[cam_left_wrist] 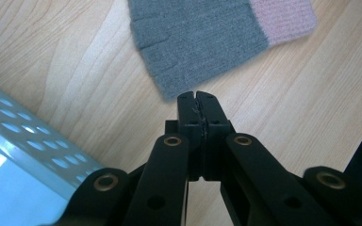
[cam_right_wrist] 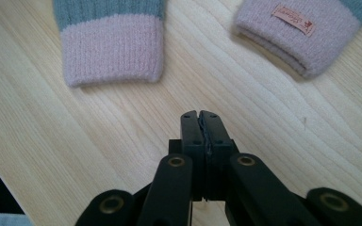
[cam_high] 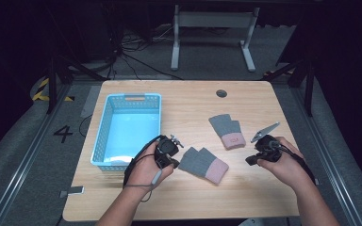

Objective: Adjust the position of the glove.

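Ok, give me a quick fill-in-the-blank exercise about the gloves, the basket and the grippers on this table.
1. Both gloves are grey with ____ cuffs.
2. The near glove lies between the left gripper and the right gripper; both grippers' jaws are ____.
3. The blue basket holds ____ gloves.
4. The sewn label is on the ____ glove's cuff.

Missing words: pink; shut; no; far

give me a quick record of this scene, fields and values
surface: wooden table
near glove: grey with pink cuff, flat, between the two grippers
far glove: same colours, small label on cuff, apart from the near one
basket: light blue, at the left side of the table
left gripper: jaws shut, tips at the near glove's finger end
right gripper: jaws shut, holding nothing, pointing at the two cuffs
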Motion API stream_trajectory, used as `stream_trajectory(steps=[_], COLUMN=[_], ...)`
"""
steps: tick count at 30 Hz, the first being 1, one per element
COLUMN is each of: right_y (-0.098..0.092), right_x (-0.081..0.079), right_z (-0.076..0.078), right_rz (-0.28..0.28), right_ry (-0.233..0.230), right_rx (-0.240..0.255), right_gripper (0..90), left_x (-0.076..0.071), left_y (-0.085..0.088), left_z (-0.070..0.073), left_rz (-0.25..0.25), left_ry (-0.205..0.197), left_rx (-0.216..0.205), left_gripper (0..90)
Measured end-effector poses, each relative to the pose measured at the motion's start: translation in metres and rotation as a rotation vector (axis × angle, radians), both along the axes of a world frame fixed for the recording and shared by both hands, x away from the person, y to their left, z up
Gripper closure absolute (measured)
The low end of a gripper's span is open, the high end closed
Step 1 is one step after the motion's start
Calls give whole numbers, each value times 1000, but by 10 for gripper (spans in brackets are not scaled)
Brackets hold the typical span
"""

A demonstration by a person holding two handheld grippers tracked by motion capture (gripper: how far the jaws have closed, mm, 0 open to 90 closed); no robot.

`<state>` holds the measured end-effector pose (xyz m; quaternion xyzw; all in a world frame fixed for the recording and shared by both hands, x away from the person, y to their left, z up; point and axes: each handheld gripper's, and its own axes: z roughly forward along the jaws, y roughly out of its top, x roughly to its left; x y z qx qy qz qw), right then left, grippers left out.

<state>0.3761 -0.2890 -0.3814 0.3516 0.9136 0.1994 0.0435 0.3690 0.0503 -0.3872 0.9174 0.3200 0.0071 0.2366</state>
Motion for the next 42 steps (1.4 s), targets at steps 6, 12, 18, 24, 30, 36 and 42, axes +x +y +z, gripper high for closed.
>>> stream_trajectory(steps=[6,12,18,24,30,36,42], right_y=[1,6,14,15,15,19,18], right_x=[-4,-9,-13,-16,-17,-17,-17], right_z=[-1,-6,-10,-13,-15,-17,-17], right_rz=[5,22,43,42,43,54,49], right_ry=[0,4,3,11,11,14,16], right_rx=[-1,17,29,26,21,19,20], right_gripper=[898,898,898,898,898,898,898], left_x=[3,5,8,14,17,17,16], left_y=[-10,-25,-33,-41,-44,-46,-48], left_z=[-5,-13,-20,-33,-39,-42,-44], left_rz=[-14,-42,-11,32,35,30,28], left_ry=[11,18,17,0,2,10,16], left_rx=[-9,-6,9,61,81,97,115], left_gripper=[898,899,898,898,898,897,897])
